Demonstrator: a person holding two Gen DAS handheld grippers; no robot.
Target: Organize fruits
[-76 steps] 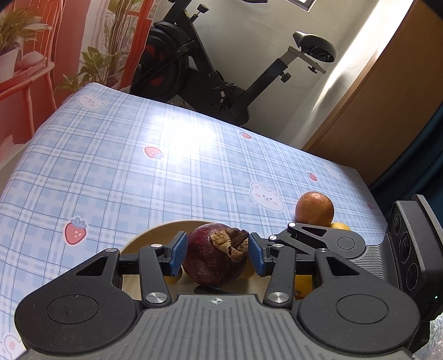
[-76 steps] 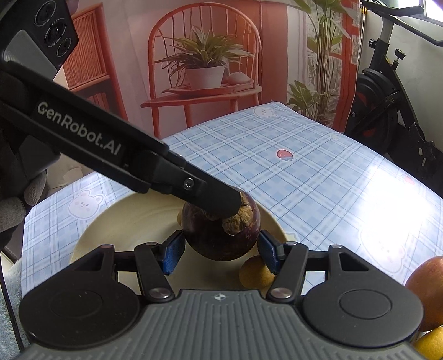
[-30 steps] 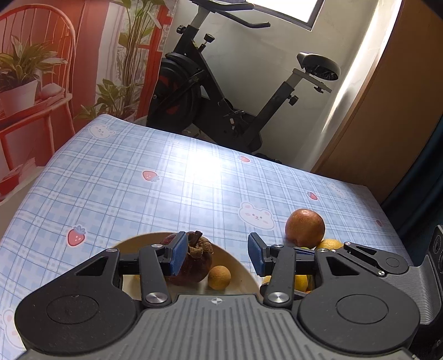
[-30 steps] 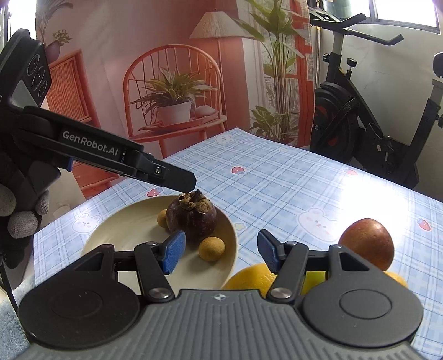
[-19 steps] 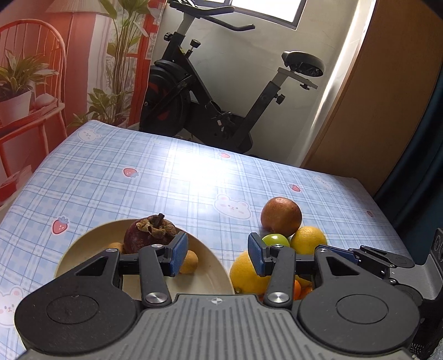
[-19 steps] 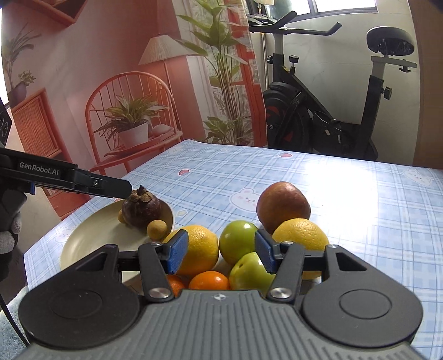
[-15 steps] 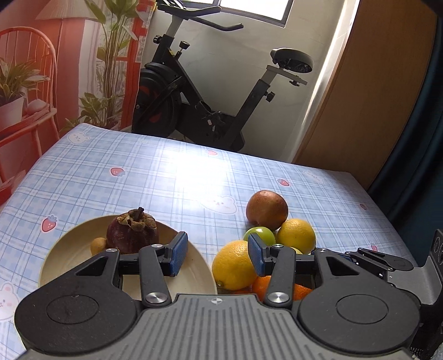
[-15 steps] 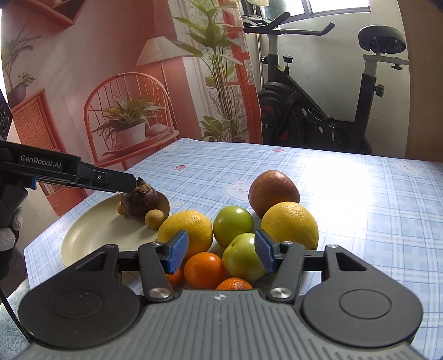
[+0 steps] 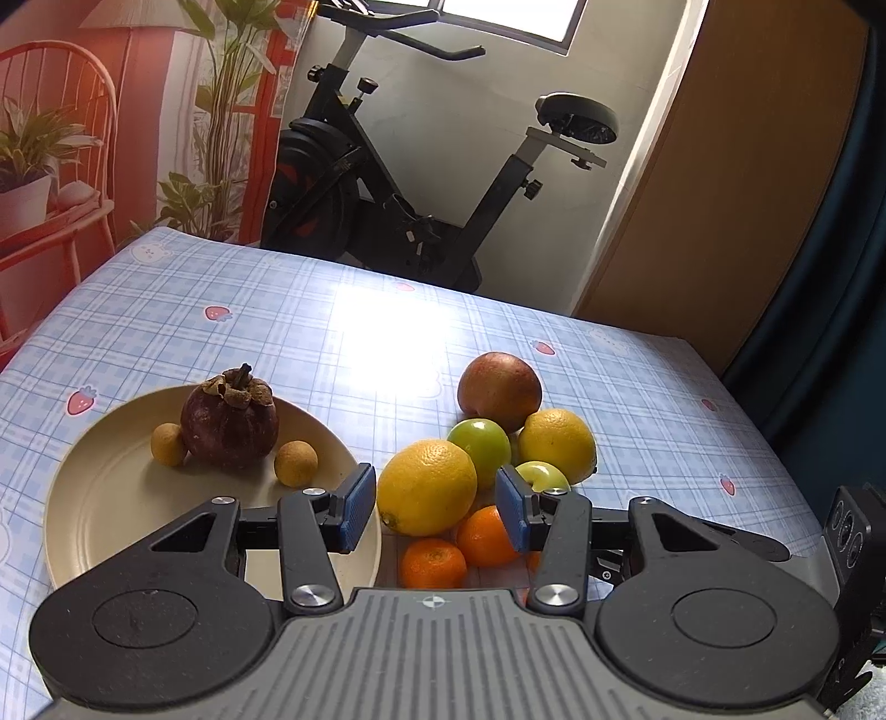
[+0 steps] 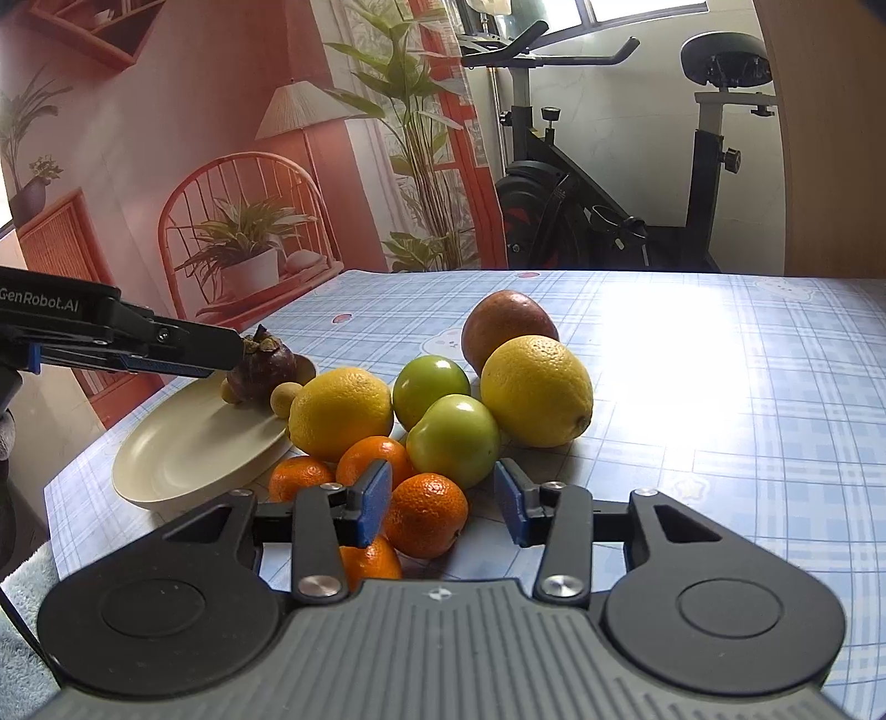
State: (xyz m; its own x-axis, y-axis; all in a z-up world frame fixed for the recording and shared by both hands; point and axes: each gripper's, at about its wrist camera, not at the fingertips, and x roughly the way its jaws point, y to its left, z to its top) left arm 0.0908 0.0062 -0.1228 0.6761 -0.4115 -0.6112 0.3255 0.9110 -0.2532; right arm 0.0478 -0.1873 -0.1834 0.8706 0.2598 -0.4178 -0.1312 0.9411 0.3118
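A black exercise bike point(image 9: 421, 183) stands by the white wall under a bright window point(image 9: 509, 22), with a brown door point(image 9: 736, 183) at right and a red chair picture point(image 10: 243, 221) at left.

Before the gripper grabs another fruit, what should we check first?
1. Plate has room: ok, only the mangosteen and two small brown fruits on it.
2. Left gripper empty: ok.
3. Right gripper empty: ok, jaws closing, pads not yet pressing on anything.
4. Mandarin lined up between the right fingers: ok, roughly.
5. Pile will not roll when one fruit leaves: cannot tell.
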